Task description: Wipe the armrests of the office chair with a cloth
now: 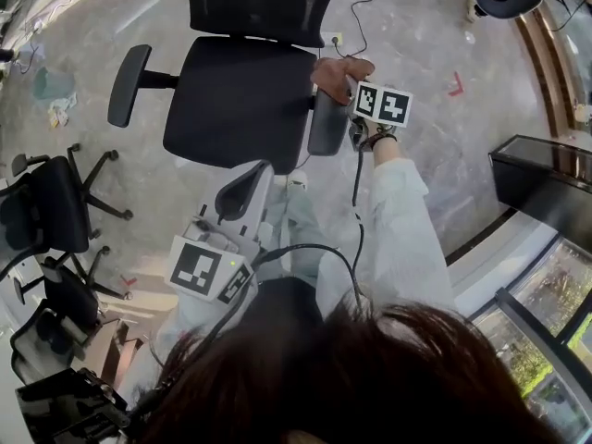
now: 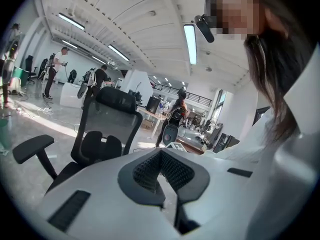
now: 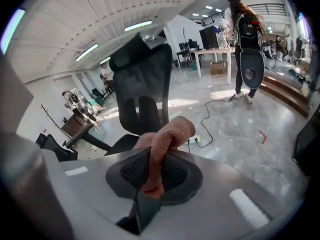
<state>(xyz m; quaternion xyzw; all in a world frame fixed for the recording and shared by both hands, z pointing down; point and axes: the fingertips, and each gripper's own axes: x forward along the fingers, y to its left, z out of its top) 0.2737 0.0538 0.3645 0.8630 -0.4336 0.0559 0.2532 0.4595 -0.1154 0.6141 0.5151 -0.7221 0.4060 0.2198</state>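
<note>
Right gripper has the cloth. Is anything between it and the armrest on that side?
Nothing visible stands in the way. The right gripper is shut on the cloth, which sits at the far end of the armrest. I cannot tell whether the cloth touches the pad.

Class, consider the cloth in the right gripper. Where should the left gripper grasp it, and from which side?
Probably the rolled fold of the cloth sticking out past the right gripper, approached from above: its tail is pinched between those jaws, leaving only that bulge free.
</note>
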